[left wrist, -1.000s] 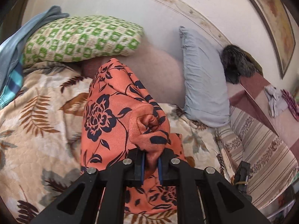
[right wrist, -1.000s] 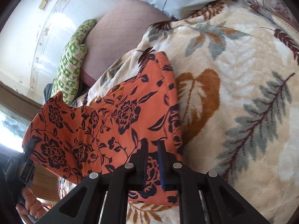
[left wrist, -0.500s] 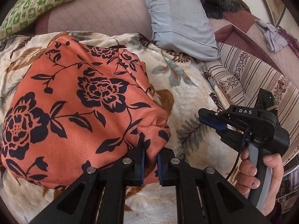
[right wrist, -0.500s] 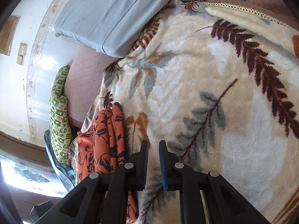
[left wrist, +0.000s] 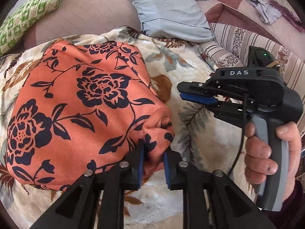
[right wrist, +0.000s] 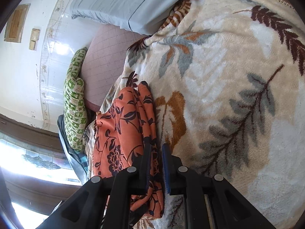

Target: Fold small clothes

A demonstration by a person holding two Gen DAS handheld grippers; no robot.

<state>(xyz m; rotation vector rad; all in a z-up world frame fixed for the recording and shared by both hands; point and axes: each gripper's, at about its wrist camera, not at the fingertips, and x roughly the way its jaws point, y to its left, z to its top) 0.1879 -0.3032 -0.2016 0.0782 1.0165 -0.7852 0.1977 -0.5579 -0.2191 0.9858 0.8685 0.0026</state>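
An orange garment (left wrist: 80, 103) with dark blue flowers lies folded over on a cream leaf-print blanket (left wrist: 190, 72). My left gripper (left wrist: 152, 150) is low over its right corner, with a bunch of the cloth between its blue pads; the jaws stand a little apart around it. My right gripper (left wrist: 192, 95) hovers beside the garment's right edge, jaws nearly together and empty. In the right wrist view the garment (right wrist: 124, 126) lies left of that gripper (right wrist: 156, 150), behind its narrow gap, with no cloth pinched.
A green checked pillow (left wrist: 28, 17), a mauve cushion (left wrist: 85, 17) and a grey-blue pillow (left wrist: 167, 9) line the head of the bed. A striped sheet (left wrist: 247, 43) runs along the right side. A window (right wrist: 38, 162) shows at the left in the right wrist view.
My left gripper carried the garment's corner over and down, laying the cloth folded on the blanket. Its jaws have widened slightly. My right gripper let go of the garment and pulled back.
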